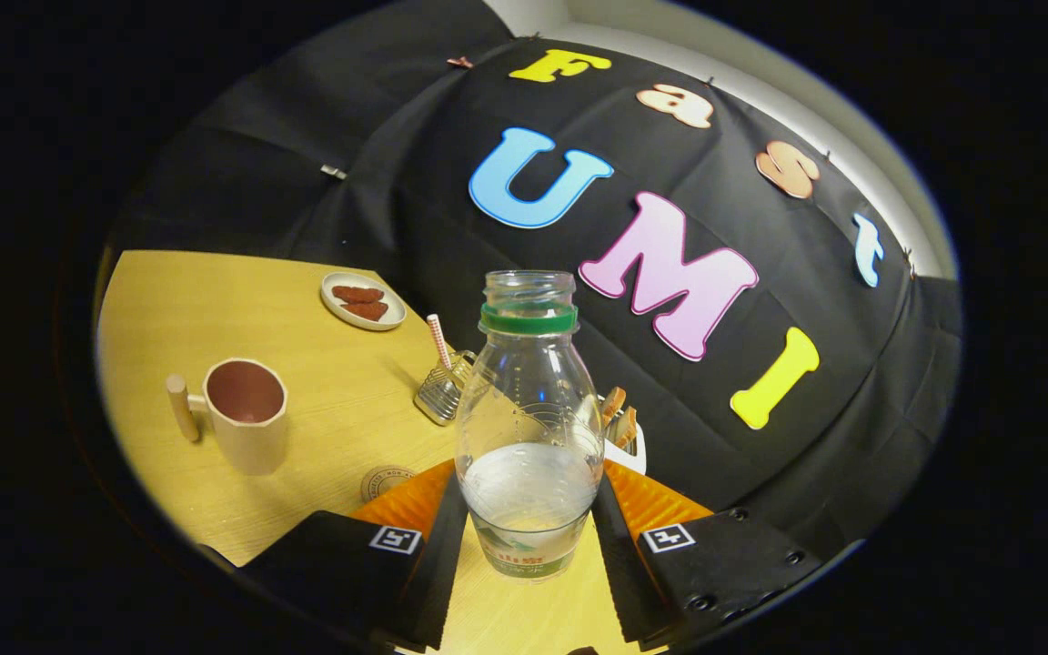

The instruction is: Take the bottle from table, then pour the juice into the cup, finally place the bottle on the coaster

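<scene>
1. The tool grips a clear plastic bottle low on its body, one finger pressed to each side, its jaws closed only as far as the bottle's width allows.
2. The bottle stands roughly upright between the fingers, cap off, its open mouth at 12 o'clock from the grip; a green ring circles the neck.
3. Pale, cloudy juice fills only the lowest part of the bottle; a label wraps the base.
4. Below the bottle lies the light wooden table; whether the base touches it cannot be told.
5. A round coaster lies flat on the table at about 9 o'clock from the grip, just beside the left finger and partly hidden behind it.
6. Farther out, at about 10 o'clock, a cream cup with a dark reddish inside stands upright, its peg-like handle pointing away from the bottle.
7. Just left of the bottle's shoulder, a small metal holder carries a red-and-white striped straw, tilted.
8. Behind the bottle at about 2 o'clock, a white container holds brownish pieces, mostly hidden.
9. Farthest, at about 11 o'clock, a small plate near the table's far edge bears two reddish-brown pieces.
</scene>
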`<state>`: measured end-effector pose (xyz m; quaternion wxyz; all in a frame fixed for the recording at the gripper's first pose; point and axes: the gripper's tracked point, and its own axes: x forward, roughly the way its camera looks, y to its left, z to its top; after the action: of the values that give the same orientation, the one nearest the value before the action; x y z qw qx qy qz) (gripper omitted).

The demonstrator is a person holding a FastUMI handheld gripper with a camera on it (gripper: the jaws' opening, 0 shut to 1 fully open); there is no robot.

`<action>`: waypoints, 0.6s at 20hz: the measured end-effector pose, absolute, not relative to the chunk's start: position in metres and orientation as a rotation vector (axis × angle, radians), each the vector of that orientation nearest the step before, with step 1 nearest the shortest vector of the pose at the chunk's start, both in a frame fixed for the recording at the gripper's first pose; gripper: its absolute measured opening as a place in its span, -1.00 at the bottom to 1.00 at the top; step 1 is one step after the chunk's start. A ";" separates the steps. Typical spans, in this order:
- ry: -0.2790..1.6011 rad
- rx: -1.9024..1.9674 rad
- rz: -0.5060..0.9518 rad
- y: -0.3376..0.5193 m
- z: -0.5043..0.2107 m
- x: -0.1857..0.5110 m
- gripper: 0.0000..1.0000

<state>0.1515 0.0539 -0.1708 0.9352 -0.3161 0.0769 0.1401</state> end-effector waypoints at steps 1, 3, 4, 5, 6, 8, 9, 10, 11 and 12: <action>0.154 -0.673 0.290 0.058 -0.174 0.149 0.45; 0.138 -0.743 0.327 0.071 -0.180 0.146 0.45; 0.125 -0.798 0.334 0.074 -0.180 0.145 0.45; 0.112 -0.842 0.340 0.076 -0.179 0.145 0.45; 0.109 -0.873 0.347 0.076 -0.182 0.145 0.45; 0.117 -0.910 0.345 0.076 -0.189 0.145 0.45; 0.112 -0.921 0.352 0.080 -0.190 0.144 0.45; 0.105 -0.941 0.359 0.085 -0.192 0.143 0.45; 0.099 -0.971 0.366 0.088 -0.194 0.142 0.45; 0.093 -1.001 0.377 0.092 -0.194 0.143 0.45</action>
<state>0.1427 0.0924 -0.1944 0.8592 -0.4770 0.0442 0.1796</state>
